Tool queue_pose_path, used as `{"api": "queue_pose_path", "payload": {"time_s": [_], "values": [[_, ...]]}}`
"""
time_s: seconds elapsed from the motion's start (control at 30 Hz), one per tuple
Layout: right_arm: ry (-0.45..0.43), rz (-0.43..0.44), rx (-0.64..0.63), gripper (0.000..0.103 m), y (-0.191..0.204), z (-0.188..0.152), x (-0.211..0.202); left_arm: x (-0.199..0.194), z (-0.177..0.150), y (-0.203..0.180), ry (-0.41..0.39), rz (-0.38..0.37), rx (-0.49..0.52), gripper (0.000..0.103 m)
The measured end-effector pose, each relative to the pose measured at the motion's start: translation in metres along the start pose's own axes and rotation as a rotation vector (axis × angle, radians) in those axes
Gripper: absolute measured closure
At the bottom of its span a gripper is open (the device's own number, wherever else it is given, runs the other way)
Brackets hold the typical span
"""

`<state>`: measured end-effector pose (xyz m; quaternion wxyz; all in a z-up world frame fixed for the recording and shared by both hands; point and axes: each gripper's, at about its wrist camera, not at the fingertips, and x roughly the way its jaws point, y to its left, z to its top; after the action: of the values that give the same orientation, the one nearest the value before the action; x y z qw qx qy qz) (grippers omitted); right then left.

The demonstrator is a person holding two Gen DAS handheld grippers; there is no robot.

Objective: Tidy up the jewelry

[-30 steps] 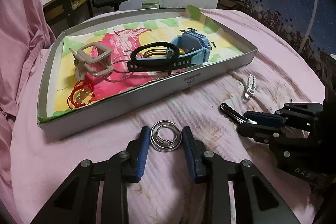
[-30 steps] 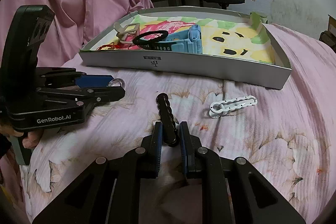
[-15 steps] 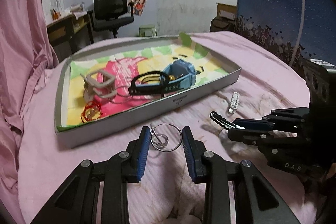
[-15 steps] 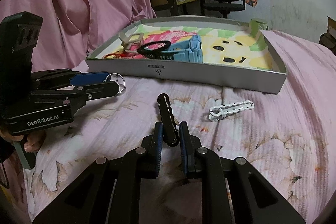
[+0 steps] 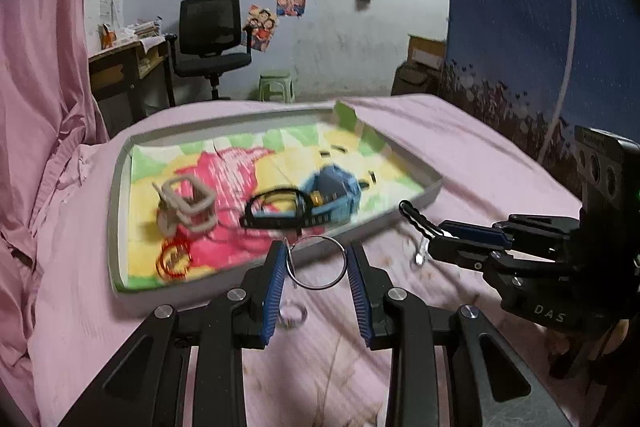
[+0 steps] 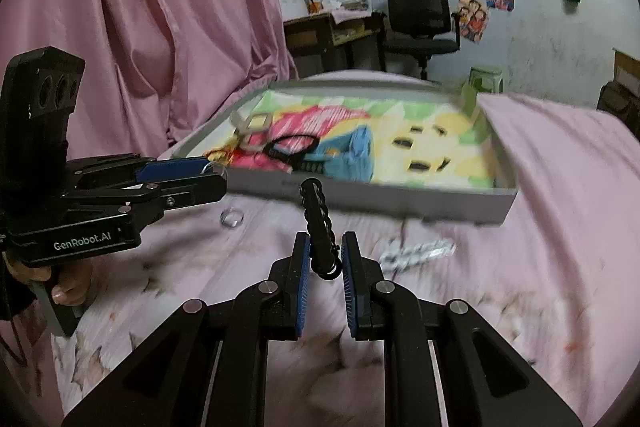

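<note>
My left gripper point(image 5: 316, 263) is shut on a silver ring bracelet point(image 5: 316, 262) and holds it above the pink bedspread, near the front wall of the grey tray point(image 5: 116, 211). A small clear ring point(image 5: 292, 315) lies on the bed below it. My right gripper point(image 6: 324, 267) is shut on a black beaded clip point(image 6: 316, 223), lifted off the bed in front of the tray point(image 6: 440, 203). The tray holds a blue watch point(image 5: 332, 191), a black band point(image 5: 276, 207), a beige clip point(image 5: 186, 207) and a red string bracelet point(image 5: 172, 259).
A white perforated clip point(image 6: 416, 251) lies on the bedspread right of my right gripper. A pink curtain point(image 6: 160, 27) hangs on the left. A desk and an office chair point(image 5: 212, 39) stand beyond the bed. A blue starry panel point(image 5: 520, 27) stands at the right.
Both grippers have risen off the bed toward the tray with their objects. A small clear ring has been left on the bed below the left gripper.
</note>
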<state>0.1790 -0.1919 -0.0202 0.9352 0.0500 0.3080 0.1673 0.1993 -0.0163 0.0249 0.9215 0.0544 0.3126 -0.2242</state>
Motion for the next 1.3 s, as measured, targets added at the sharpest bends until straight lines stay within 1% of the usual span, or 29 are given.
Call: {"api": "queue_pose_path", "payload": {"time_s": [0.17, 0.27, 0.37, 0.57, 0.67, 0.7, 0.83, 0.97, 1.13, 1.3], "values": [[-0.043, -0.037, 0.004, 0.089, -0.01, 0.025, 0.002, 0.01, 0.012, 0.009, -0.031, 0.038, -0.041, 0.073], [-0.06, -0.067, 0.011, 0.089, -0.018, 0.039, 0.007, 0.022, 0.018, 0.016, -0.023, 0.055, -0.07, 0.073], [-0.055, -0.097, 0.03, 0.089, -0.027, 0.05, 0.016, 0.034, 0.023, 0.024, -0.008, 0.067, -0.106, 0.073], [0.012, -0.147, 0.067, 0.089, -0.042, 0.059, 0.045, 0.055, 0.023, 0.035, 0.049, 0.09, -0.163, 0.073], [0.051, -0.164, 0.066, 0.089, -0.046, 0.06, 0.056, 0.064, 0.022, 0.039, 0.088, 0.097, -0.184, 0.073], [0.06, -0.169, 0.067, 0.089, -0.047, 0.06, 0.058, 0.069, 0.022, 0.041, 0.116, 0.098, -0.19, 0.073], [0.121, -0.198, 0.066, 0.089, -0.05, 0.061, 0.073, 0.078, 0.02, 0.042, 0.175, 0.125, -0.194, 0.073], [0.171, -0.21, 0.035, 0.089, -0.047, 0.062, 0.082, 0.08, 0.019, 0.042, 0.196, 0.144, -0.186, 0.073], [0.243, -0.209, 0.006, 0.089, -0.046, 0.066, 0.093, 0.079, 0.017, 0.043, 0.212, 0.149, -0.188, 0.073], [0.271, -0.208, -0.007, 0.089, -0.047, 0.067, 0.093, 0.075, 0.016, 0.044, 0.201, 0.152, -0.192, 0.073]]}}
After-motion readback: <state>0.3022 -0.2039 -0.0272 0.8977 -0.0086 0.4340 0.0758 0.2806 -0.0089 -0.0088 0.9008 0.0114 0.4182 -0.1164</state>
